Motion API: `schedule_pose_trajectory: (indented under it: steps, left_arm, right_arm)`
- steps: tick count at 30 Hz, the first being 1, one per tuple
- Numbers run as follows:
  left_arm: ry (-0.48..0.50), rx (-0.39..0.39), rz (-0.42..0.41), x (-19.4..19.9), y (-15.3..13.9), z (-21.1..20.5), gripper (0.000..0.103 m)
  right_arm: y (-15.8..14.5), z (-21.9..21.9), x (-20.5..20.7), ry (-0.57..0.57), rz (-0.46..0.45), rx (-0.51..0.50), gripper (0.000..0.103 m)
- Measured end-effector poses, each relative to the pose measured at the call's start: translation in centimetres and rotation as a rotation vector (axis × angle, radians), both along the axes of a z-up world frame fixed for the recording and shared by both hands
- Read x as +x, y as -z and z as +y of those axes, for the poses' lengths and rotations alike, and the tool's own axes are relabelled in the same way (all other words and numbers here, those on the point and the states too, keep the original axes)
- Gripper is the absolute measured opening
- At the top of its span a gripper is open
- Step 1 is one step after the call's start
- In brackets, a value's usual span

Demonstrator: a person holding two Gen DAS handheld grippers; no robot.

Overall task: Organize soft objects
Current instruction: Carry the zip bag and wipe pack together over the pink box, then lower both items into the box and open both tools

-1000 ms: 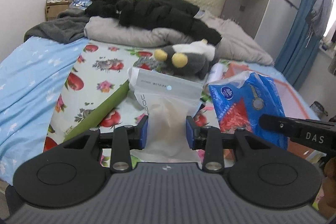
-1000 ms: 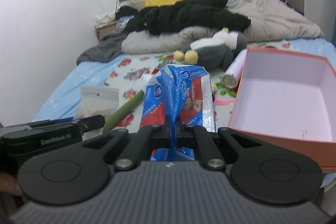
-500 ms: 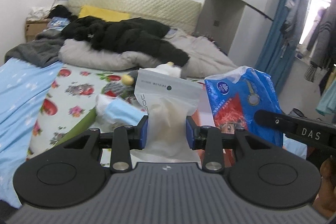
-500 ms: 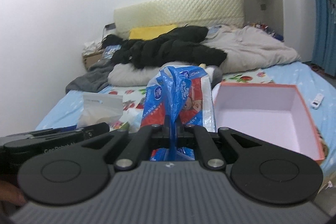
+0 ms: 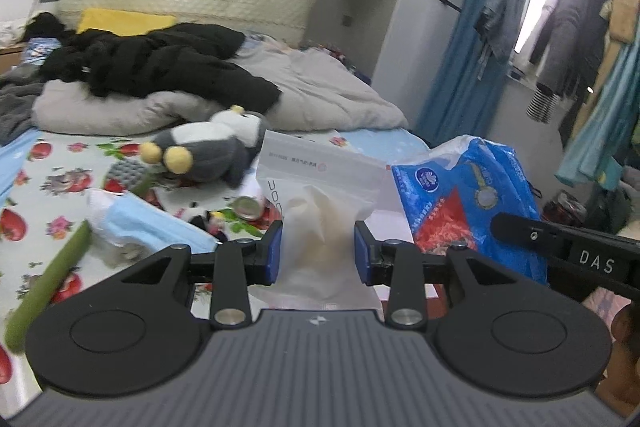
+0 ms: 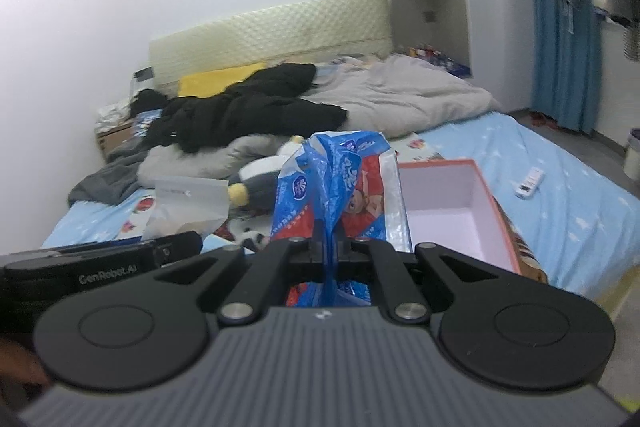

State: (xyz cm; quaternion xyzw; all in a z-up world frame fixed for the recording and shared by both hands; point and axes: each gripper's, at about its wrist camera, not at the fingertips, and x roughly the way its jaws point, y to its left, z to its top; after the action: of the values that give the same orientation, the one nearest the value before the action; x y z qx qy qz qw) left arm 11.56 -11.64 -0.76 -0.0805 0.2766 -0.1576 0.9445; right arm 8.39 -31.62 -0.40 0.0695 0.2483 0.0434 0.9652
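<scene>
The left gripper (image 5: 318, 251) holds a clear zip bag (image 5: 320, 219) upright, its blue-padded jaws pressed against the bag's two sides; pale soft stuff sits inside, though what it is cannot be made out through the plastic. The right gripper (image 6: 329, 251) has its jaws closed tight on the bunched blue neck of a tissue pack (image 6: 340, 191), which stands up in front of it above the bed (image 6: 560, 195).

Only the left wrist view shows the blue face mask (image 5: 136, 223) lying on the fruit-print sheet (image 5: 44, 183), the green tube (image 5: 52, 279) beside it, and the small can (image 5: 246, 207) behind the bag. It also catches the clothes hanging by the blue curtain (image 5: 460, 67) on the right. The grey stuffed toy (image 5: 200, 151) with yellow feet lies just past the mask in that view.

Only the right wrist view shows the open orange box (image 6: 460, 211) with its pale lining, just right of the tissue pack, and the white remote (image 6: 530, 182) farther right on the blue sheet. A black coat (image 6: 248, 111) sprawls over the grey quilt (image 6: 400, 95) near the headboard.

Writing: "DAS" reads on the right gripper's side in the left view, "GenRobot.AI" on the left gripper's side in the right view. The bag's top strip carries small print too fine to read.
</scene>
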Motion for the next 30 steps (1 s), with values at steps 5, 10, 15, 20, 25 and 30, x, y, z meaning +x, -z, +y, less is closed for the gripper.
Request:
schedule_pose_trajectory:
  steps: [5,10,15,20,25,30]
  left_arm:
    - [0.053,0.006,0.029,2.9,0.9,-2.4,0.041]
    - [0.113,0.024,0.067,6.8,2.4,-5.0,0.041]
    - [0.139,0.043,0.122,11.2,4.2,-7.4,0.041]
    - [0.143,0.068,0.186,15.1,6.3,-9.0,0.042]
    - [0.148,0.084,0.242,18.2,8.5,-10.4,0.042]
    - [0.16,0.119,0.286,20.5,10.8,-12.2,0.042]
  right_arm:
    - [0.7,-2.1,1.2,0.051,0.016,0.004,0.005]
    - [1.7,-3.7,3.7,0.079,0.035,-0.016,0.006]
    - [3.8,-5.3,6.6,0.093,0.084,0.004,0.006]
    - [6.5,-6.7,9.7,0.101,0.15,0.044,0.006]
    - [8.9,-7.6,12.0,0.105,0.193,0.032,0.006]
    - [11.4,-8.6,14.0,0.111,0.241,0.037,0.006]
